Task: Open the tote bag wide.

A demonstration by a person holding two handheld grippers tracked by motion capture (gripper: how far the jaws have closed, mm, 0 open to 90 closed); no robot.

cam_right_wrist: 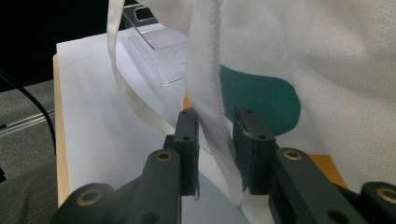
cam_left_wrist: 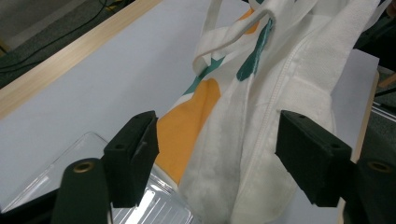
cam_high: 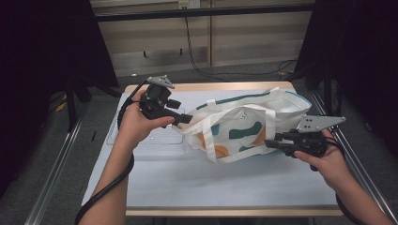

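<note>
Right hand-held gripper (cam_right_wrist: 215, 140) nips a strap of the bag (cam_high: 244, 124); left hand-held gripper (cam_left_wrist: 219, 158) wide around the rim — should pinch one layer only.

Soft, even light is falling from above onto the table (cam_high: 187, 187) in the high view, while the sides and far corners are sinking into near black. Shadows are lying faint and short under the bag (cam_high: 244, 124). The picture is looking slightly soft, with grain in the dark parts. In the left gripper view the black fingers (cam_left_wrist: 133, 156) are staying dim and a little blurred, and the tray (cam_left_wrist: 154, 205) just beside them is catching white glare. In the right gripper view the cloth above the fingers (cam_right_wrist: 254, 149) is glowing bright, nearly washed out, and the background is going dark and unsharp.
</note>
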